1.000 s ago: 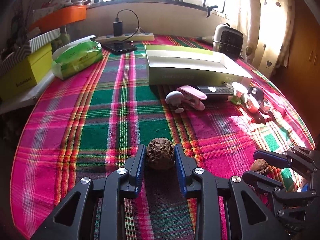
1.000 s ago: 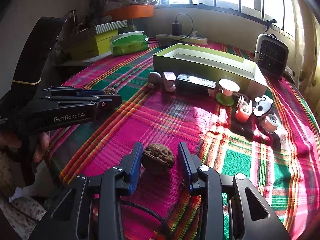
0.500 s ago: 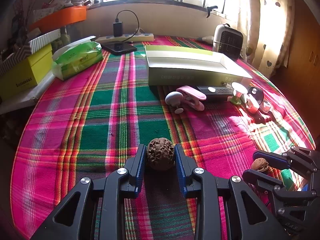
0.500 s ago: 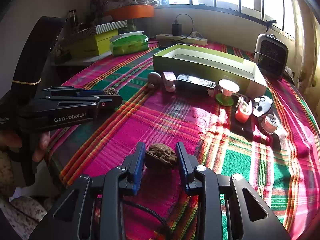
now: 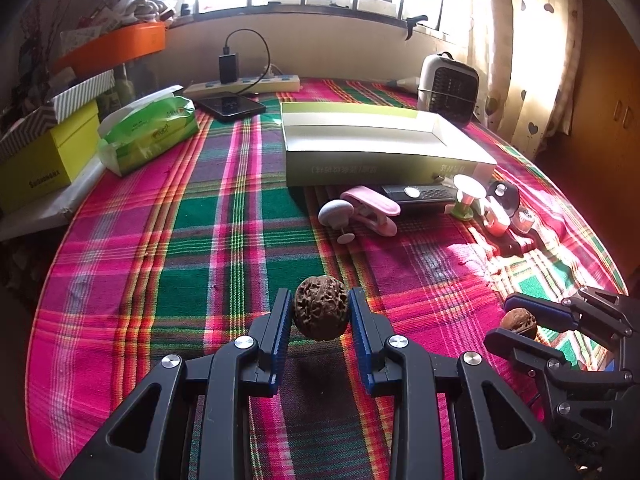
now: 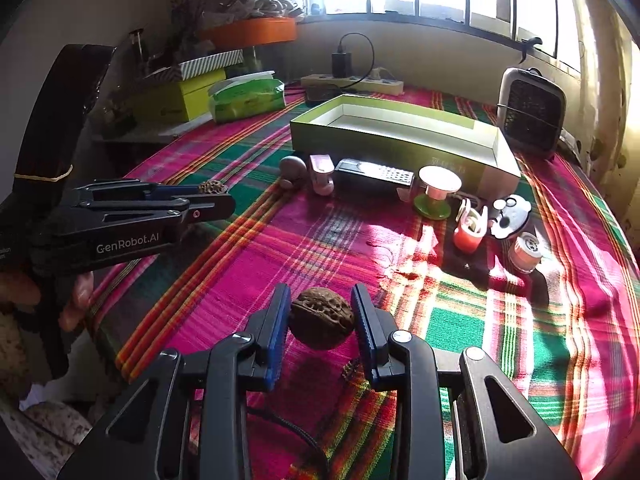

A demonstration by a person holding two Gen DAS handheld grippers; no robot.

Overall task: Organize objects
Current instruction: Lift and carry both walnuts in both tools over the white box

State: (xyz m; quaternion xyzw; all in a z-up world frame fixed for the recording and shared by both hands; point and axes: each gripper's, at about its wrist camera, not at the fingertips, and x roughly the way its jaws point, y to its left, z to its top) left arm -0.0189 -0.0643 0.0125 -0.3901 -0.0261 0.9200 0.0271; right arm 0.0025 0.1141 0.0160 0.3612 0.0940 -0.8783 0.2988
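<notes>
My left gripper (image 5: 320, 312) is shut on a round brown walnut (image 5: 321, 307) and holds it just above the plaid tablecloth (image 5: 224, 240). My right gripper (image 6: 321, 316) is shut on a second, flatter walnut (image 6: 322, 322), also lifted off the cloth. Each gripper shows in the other's view: the right one (image 5: 516, 322) with its walnut (image 5: 518, 321) at lower right, the left one (image 6: 218, 196) with its walnut (image 6: 213, 187) at left. An open, empty green box (image 6: 400, 140) stands at the back of the table.
In front of the box lie a grey mushroom-shaped piece (image 6: 293, 168), a pink clip (image 6: 322, 172), a remote (image 6: 374, 172), a spool (image 6: 438, 192) and several small toys (image 6: 470, 228). A small heater (image 6: 530, 112), tissue pack (image 5: 148, 132), phone (image 5: 230, 105) and power strip (image 5: 244, 85) stand farther back.
Both grippers closed from a slightly open stance onto their walnuts and lifted them a little off the cloth.
</notes>
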